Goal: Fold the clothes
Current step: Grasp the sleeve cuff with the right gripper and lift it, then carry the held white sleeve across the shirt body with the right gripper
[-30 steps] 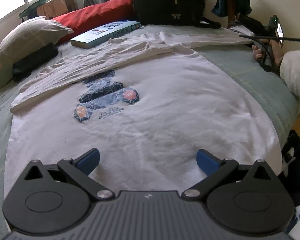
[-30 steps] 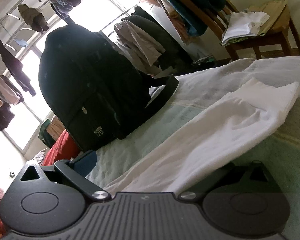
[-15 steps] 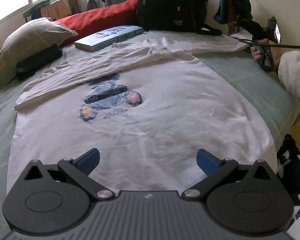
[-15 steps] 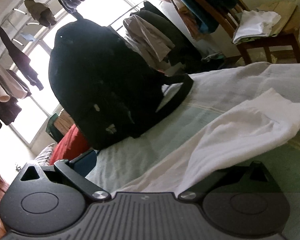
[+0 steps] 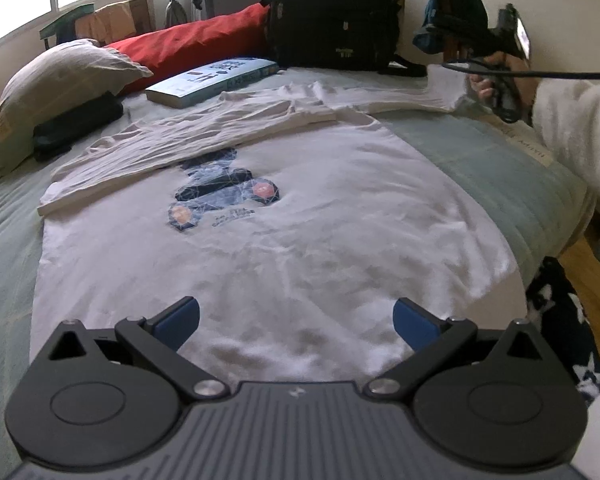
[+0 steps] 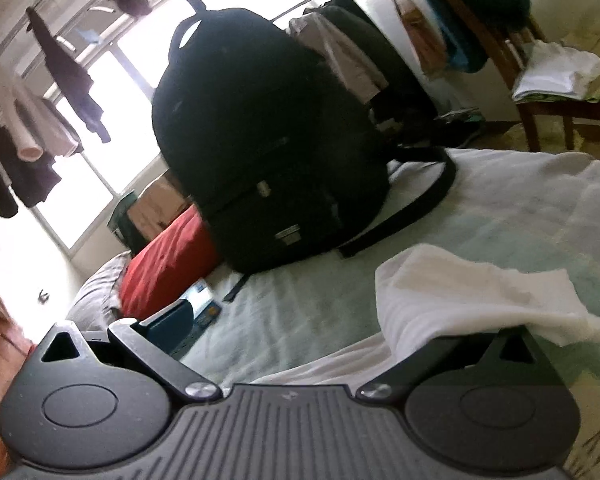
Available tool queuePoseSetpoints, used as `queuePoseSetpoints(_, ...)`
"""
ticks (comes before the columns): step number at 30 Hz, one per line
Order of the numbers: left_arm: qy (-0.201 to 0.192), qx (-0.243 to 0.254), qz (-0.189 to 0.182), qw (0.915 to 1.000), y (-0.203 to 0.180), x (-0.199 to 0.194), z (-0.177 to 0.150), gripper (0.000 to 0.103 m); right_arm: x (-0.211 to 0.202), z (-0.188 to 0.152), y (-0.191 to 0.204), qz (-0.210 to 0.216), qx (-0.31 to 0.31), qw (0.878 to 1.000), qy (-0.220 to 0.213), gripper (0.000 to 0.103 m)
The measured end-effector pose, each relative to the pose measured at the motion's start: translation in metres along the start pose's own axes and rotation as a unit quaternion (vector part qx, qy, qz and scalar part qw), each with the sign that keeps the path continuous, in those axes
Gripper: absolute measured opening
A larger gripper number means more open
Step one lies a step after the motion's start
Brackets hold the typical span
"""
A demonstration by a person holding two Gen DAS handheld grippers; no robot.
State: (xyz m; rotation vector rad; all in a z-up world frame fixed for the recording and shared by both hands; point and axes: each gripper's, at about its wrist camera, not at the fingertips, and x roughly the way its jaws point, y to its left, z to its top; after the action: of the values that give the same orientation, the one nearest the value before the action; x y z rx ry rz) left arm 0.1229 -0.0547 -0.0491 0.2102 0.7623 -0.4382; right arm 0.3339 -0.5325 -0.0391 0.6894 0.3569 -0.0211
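From my left wrist view, the left gripper (image 5: pixel 296 316) stood spread wide and empty over the hem of the white T-shirt (image 5: pixel 300 216), which lay flat on the bed (image 5: pixel 500 168). At two o'clock, a hand (image 5: pixel 496 80) lifted the sleeve (image 5: pixel 432 92).

From my right wrist view, the right gripper (image 6: pixel 320 320) looked parted; the sleeve (image 6: pixel 472 300) draped over its right finger, so I couldn't tell if it pinched. The backpack (image 6: pixel 268 148) sat at twelve o'clock.

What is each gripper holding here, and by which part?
Left gripper: nothing, open above the white T-shirt. Right gripper: sleeve end draped over one finger; a grip cannot be told.
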Motion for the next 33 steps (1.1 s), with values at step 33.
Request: queuePoseSetpoints(33, -0.018, -0.03, -0.023, 0.9991, 0.047, -0.052, -0.03, 0.102, 0.05, -0.081, 0.18, 0.042, -0.085, 0.992, 0.08, 0.103)
